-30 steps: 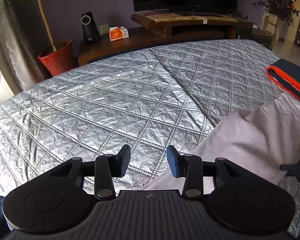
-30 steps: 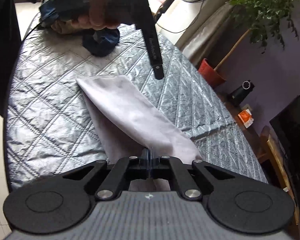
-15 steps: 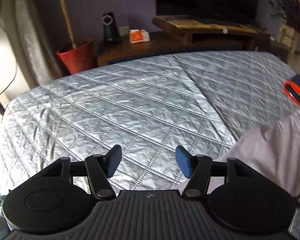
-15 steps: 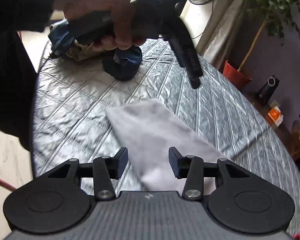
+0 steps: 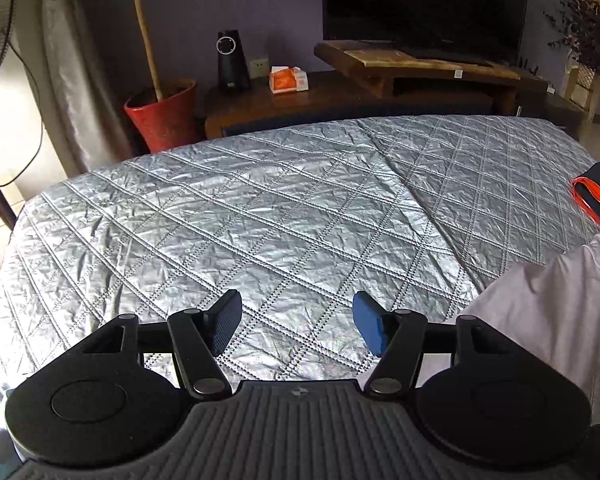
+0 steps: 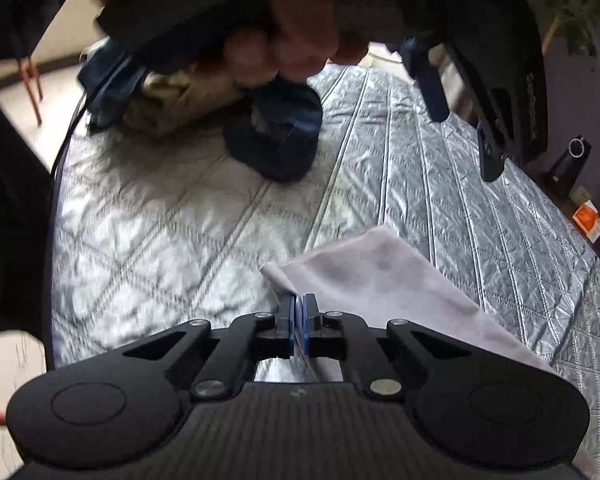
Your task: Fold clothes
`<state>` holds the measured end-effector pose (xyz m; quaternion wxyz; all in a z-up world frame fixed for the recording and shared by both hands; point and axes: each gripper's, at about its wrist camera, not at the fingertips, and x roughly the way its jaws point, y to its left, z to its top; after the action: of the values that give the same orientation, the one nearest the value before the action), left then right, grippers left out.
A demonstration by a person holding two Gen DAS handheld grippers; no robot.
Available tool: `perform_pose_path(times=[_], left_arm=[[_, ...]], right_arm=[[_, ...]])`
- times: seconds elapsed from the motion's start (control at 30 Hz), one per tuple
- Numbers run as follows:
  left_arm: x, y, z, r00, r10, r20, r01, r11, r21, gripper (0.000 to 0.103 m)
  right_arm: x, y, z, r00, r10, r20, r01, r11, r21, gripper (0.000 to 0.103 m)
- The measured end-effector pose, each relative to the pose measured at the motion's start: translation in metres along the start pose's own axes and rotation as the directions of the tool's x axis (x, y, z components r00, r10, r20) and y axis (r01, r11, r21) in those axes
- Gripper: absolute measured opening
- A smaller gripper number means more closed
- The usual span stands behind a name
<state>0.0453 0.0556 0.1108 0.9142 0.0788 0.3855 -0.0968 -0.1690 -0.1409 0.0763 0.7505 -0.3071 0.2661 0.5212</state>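
My right hand-held gripper [image 6: 299,322] pinches the pale cloth [image 6: 384,280] edge on the bed [image 5: 260,208], while my left hand-held gripper [image 5: 296,322] hovers wide open, empty, beside it.

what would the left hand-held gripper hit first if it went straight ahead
Probably the bare silver quilted bedspread: the left hand-held gripper is open, with no garment between its fingers. The pale garment lies off to its right.

A quilted cover [image 5: 260,208] spreads over the surface. On it, a pale garment [image 6: 388,280] lies at the near right edge, with a folded item [image 5: 598,196] beyond it. A heap of clothes [image 6: 204,96] sits at the far left end. Behind the surface stand a plant pot [image 5: 162,114], a speaker [image 5: 232,60] and a television [image 5: 424,4].
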Motion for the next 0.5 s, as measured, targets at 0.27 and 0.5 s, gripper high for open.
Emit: perform_pose_path(times=[0.27,0.5], left_arm=[[0.004,-0.019,-0.005,0.999,-0.029,-0.018,0.029,0.998,0.050,0.068],[0.008,-0.044,-0.009,0.994,-0.101,-0.039,0.103,0.993,0.058,0.071]], right_arm=[[-0.003,0.019,0.007,0.997,0.074,0.007,-0.074,0.997,-0.016,0.012],[-0.055,-0.047,-0.030,0.994,-0.099,-0.040,0.104,0.984,0.143,0.040]])
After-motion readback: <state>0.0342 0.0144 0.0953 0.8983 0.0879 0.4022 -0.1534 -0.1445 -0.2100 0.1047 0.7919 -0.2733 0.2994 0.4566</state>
